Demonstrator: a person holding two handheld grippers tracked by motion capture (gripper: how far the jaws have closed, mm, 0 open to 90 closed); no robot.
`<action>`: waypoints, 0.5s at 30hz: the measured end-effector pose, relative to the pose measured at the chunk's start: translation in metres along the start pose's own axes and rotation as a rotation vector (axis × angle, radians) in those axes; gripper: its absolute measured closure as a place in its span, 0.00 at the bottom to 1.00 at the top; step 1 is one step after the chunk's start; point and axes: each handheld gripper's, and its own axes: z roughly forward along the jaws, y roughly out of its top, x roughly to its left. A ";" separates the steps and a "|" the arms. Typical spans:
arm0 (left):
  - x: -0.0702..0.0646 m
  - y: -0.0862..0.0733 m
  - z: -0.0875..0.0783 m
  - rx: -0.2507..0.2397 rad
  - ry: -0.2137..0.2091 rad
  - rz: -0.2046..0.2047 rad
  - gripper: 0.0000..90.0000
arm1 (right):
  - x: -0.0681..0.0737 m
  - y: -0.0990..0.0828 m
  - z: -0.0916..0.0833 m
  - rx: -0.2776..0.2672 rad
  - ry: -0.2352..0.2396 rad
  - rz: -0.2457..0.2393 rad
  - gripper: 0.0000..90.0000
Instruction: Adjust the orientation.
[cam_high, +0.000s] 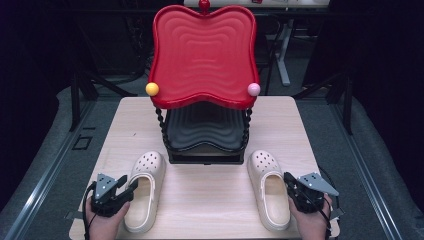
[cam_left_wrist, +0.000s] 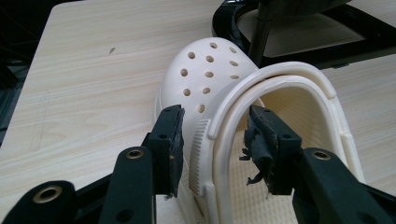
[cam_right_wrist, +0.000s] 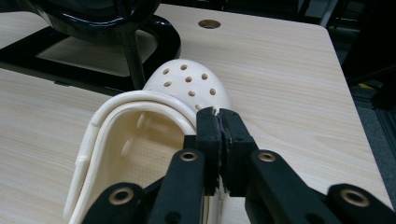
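Left gripper (cam_left_wrist: 215, 140): we see its jaws parted, one on each side of the rim and folded strap of the left clog (cam_left_wrist: 261, 140); a gap shows between the left pad and the clog wall, so no squeeze yet. In the high view it (cam_high: 127, 186) sits at the lower left of the frame, held by the left hand (cam_high: 105, 220).
Right gripper (cam_right_wrist: 219, 135): we read its jaws as pressed together on the outer rim of the right clog (cam_right_wrist: 154, 135), pads nearly meeting. In the high view it (cam_high: 291, 182) sits at the lower right, in the right hand (cam_high: 312, 220).
Left clog (cam_high: 145, 190): lower left of centre on the table (cam_high: 210, 200); long axis runs from the bottom of the frame upward, perforated toe toward the rack, heel opening toward the bottom edge.
Right clog (cam_high: 270, 187): lower right of centre; same axis, toe up-frame, roughly parallel to the left one, well apart from it.
Rack (cam_high: 205, 135): centre of frame, black lower tray on a black base just above both toes; twisted black posts carry a red wavy tray (cam_high: 202, 55) above.
Knobs: yellow ball (cam_high: 152, 88) and pink ball (cam_high: 254, 89) at the red tray's near corners.
Writing: we can read no brand or label on clogs or rack.
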 end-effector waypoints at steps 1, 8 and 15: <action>0.000 0.000 0.000 -0.001 0.000 0.003 0.62 | 0.000 0.000 0.000 0.002 -0.002 0.005 0.92; 0.000 0.002 -0.002 -0.006 0.000 0.007 0.61 | -0.002 0.001 -0.006 -0.002 0.023 0.007 0.83; -0.002 0.003 -0.002 0.003 0.004 0.024 0.62 | 0.005 0.002 -0.003 0.039 0.005 -0.082 0.78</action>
